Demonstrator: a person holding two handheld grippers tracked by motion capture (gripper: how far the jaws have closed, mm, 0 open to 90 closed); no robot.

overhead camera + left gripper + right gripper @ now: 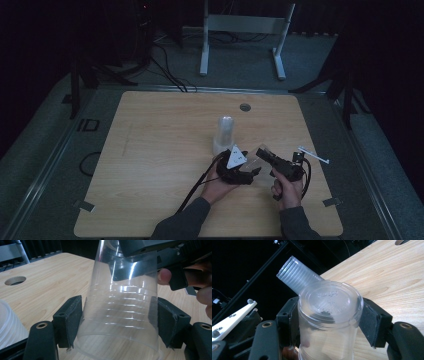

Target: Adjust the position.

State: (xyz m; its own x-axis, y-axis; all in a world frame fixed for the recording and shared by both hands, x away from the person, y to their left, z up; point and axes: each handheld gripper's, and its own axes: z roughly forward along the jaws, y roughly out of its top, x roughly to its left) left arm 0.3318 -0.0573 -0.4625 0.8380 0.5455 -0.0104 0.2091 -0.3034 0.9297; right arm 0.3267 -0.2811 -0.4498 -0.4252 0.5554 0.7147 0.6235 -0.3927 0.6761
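Cup handover near the right front of the table

You're pinching the clear cup (pixel 120 315) near its rim with the left gripper (pixel 120 322), pads pressing both walls. The right gripper (pixel 329 325) is flanking the base end; I can't tell whether its pads are touching. The cup stack (pixel 224 135) is standing just beyond. Keep the left squeeze light so the wall isn't buckling, and pull straight apart.

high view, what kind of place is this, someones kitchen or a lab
Most likely a lab or recording room, not a kitchen. The wooden table stands on grey carpet amid black curtains, cables run across the floor behind it, and a white metal stand sits at the back. The only work items are clear plastic cups.
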